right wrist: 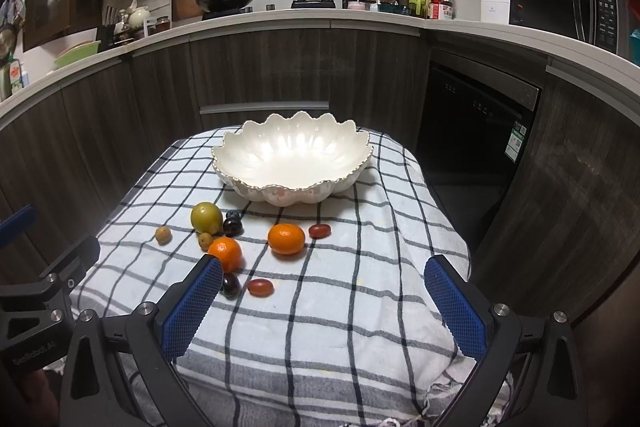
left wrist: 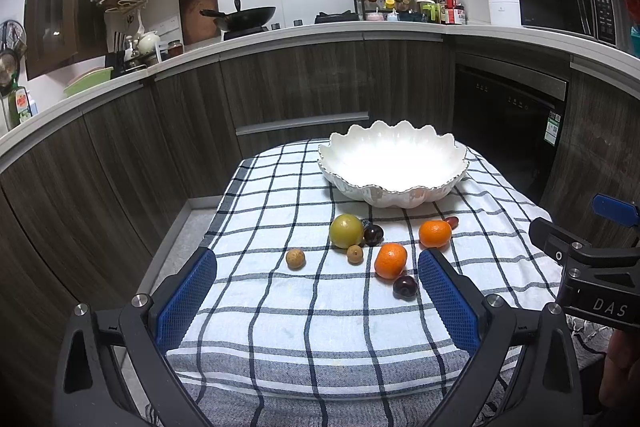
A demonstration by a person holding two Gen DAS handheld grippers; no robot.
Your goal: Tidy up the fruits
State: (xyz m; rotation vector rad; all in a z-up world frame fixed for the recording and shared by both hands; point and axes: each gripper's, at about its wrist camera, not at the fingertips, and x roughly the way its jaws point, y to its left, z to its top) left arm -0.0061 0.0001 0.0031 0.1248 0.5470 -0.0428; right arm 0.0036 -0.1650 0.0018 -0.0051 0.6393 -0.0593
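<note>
Hovering over the near edge of the checked cloth [right wrist: 360, 267], your left gripper [left wrist: 316, 291] and right gripper [right wrist: 324, 299] both have their blue pads spread wide, holding nothing. The white scalloped bowl [right wrist: 292, 183] sits empty toward the far edge. Between it and you lie the fruits — a green one [right wrist: 206, 218], two oranges [right wrist: 286, 238] [right wrist: 225, 251], small brown ones [right wrist: 163, 235], dark plums [right wrist: 230, 285] and two red ones [right wrist: 260, 287] — clustered toward the cloth's left side.

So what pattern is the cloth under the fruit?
White cloth with dark blue check lines, clearest in the right wrist view.
</note>
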